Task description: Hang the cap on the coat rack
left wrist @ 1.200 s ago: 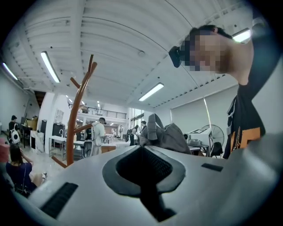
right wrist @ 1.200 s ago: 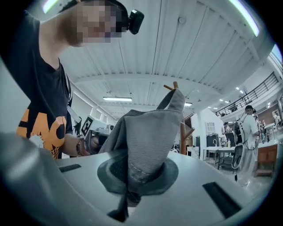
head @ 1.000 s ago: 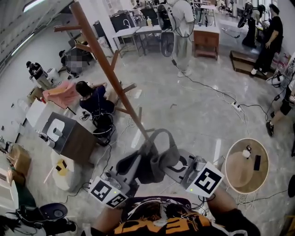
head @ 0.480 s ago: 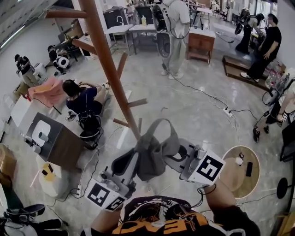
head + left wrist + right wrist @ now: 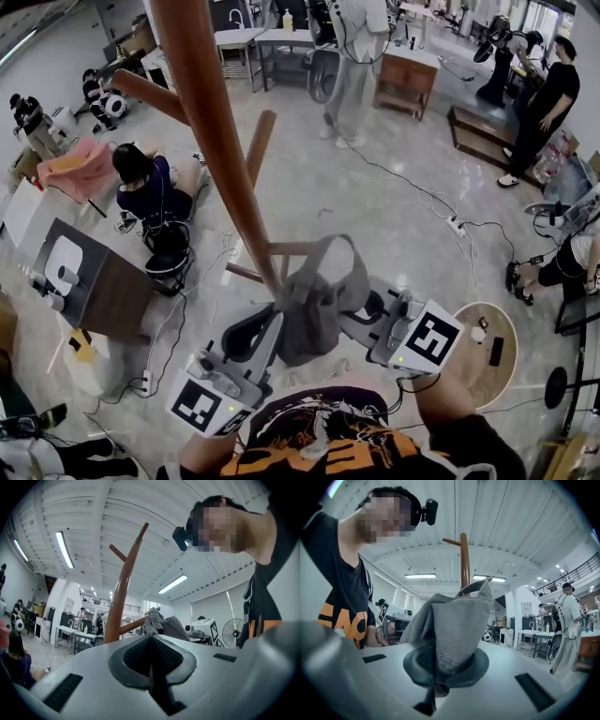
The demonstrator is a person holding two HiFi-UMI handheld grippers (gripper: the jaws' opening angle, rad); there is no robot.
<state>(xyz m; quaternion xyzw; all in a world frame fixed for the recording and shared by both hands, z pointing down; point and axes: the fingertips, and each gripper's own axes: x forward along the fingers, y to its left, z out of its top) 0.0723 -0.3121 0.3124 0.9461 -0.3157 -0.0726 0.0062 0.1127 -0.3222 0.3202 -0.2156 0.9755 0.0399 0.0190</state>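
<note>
1. We're holding the grey fabric cap [image 5: 314, 309] up in the air between both grippers. It's hanging just on the near side of the tall brown wooden coat rack [image 5: 211, 141], not on it yet.
2. The left gripper [image 5: 270, 330] is pinching a thin edge on the cap's left side, with its jaws pressed almost flat together. The right gripper [image 5: 364, 314] is clamping a thicker fold of the grey cloth on the right side, and the fabric is bunching up out of its jaws.
3. We reckon we're gripping it from both sides to keep the floppy cap spread open. That way its back strap [image 5: 330, 246] is standing up as an arch on the far side, facing the rack.
4. That arch is sitting just beside a short wooden peg [image 5: 292, 249] low on the pole. We can't tell if they're touching.
5. Our guess for the next bit is nudging the cap further so the strap loop goes over that peg, then letting go one side at a time. If the loop sags shut, it could miss the peg.
</note>
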